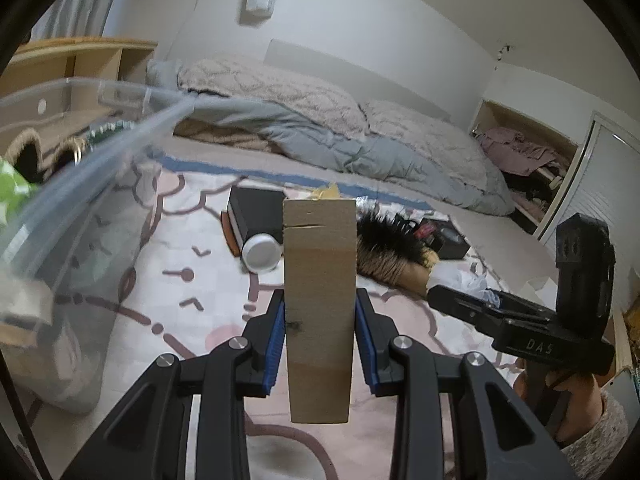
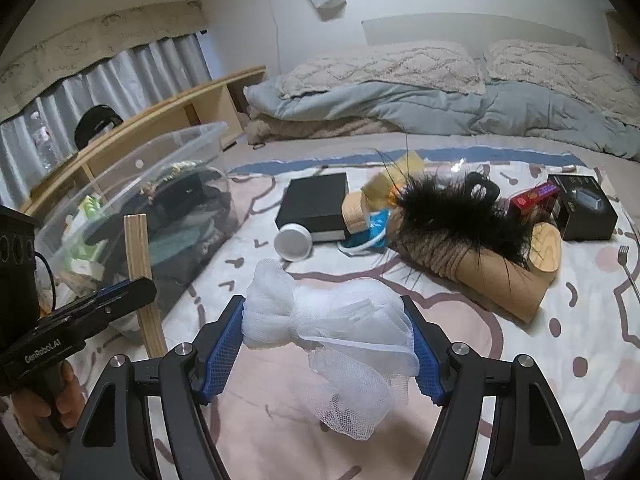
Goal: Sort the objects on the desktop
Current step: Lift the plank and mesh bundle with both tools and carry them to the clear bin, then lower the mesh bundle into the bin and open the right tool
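The left gripper (image 1: 320,336) squeezes one wooden block (image 1: 320,300) between its two blue pads (image 1: 275,344), and the block stands up tall. The right gripper (image 2: 328,340) squeezes one white net bundle (image 2: 332,328), which hangs just above the blanket (image 2: 520,360). Both point forward over the bed. To the left sits one clear bin (image 2: 132,200) with stuff inside. Farther back lie one white jar (image 2: 293,242), one black box (image 2: 314,204) and one black feather duster (image 2: 452,208).

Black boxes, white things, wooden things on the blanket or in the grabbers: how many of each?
Black boxes: 2
White things: 2, the round lid and the mesh puff
Wooden things: 2, the plank and the log
Total: 6
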Demonstrator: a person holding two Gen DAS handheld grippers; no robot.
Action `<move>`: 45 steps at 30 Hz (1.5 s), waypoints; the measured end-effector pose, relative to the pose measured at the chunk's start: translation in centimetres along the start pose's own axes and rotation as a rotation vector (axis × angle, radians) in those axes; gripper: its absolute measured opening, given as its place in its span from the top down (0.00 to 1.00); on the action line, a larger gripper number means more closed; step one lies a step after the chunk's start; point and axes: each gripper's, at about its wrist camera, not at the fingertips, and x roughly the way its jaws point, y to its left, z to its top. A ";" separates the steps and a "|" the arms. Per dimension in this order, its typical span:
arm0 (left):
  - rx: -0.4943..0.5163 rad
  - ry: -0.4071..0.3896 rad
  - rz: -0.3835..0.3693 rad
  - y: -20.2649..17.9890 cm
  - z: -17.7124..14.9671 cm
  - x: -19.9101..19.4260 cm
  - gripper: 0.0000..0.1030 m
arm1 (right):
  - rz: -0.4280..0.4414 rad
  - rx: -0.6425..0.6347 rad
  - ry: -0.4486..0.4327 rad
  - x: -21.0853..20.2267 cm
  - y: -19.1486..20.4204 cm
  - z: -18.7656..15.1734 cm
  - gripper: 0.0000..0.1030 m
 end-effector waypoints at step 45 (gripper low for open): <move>-0.178 -0.433 0.350 17.1 10.2 -14.2 0.68 | 0.387 -0.207 0.155 11.8 24.2 16.9 0.28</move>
